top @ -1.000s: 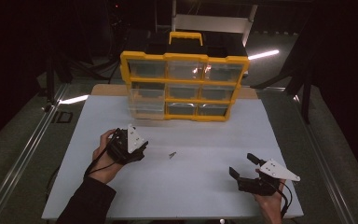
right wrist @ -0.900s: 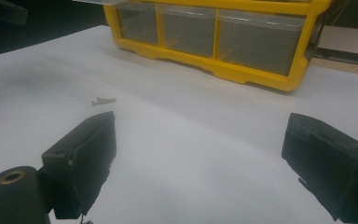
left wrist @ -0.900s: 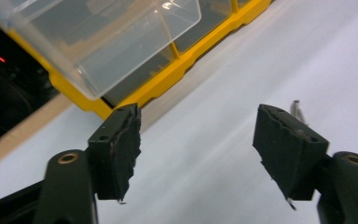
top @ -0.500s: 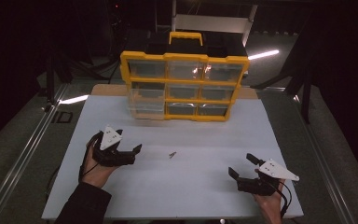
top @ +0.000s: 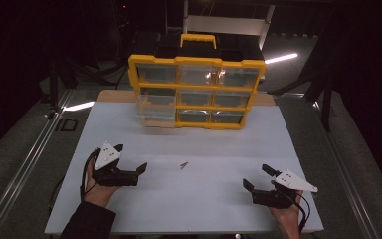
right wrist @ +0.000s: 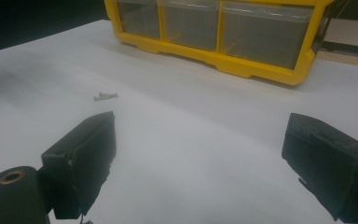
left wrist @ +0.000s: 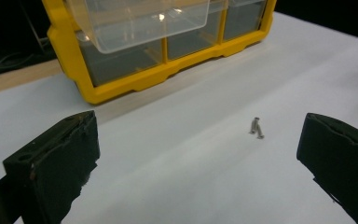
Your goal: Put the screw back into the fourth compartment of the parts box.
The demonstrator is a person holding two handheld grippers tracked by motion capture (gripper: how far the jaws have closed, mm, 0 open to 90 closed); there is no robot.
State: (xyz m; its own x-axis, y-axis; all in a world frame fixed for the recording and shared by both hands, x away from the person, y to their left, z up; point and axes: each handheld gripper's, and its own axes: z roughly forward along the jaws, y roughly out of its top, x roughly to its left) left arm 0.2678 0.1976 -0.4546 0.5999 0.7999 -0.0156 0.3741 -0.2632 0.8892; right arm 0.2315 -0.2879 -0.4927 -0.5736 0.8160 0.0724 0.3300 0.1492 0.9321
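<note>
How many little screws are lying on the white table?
2. Both little screws lie touching each other on the white table, in front of the yellow drawer box, between the left gripper and the right gripper. More may hide inside the drawers.

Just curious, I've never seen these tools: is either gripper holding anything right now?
No. The left gripper has just been opening with nothing between its jaws, and the right gripper is open too. The small screws lie loose on the table.

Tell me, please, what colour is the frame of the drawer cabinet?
Yellow. The cabinet frame shows best in the high view.
</note>
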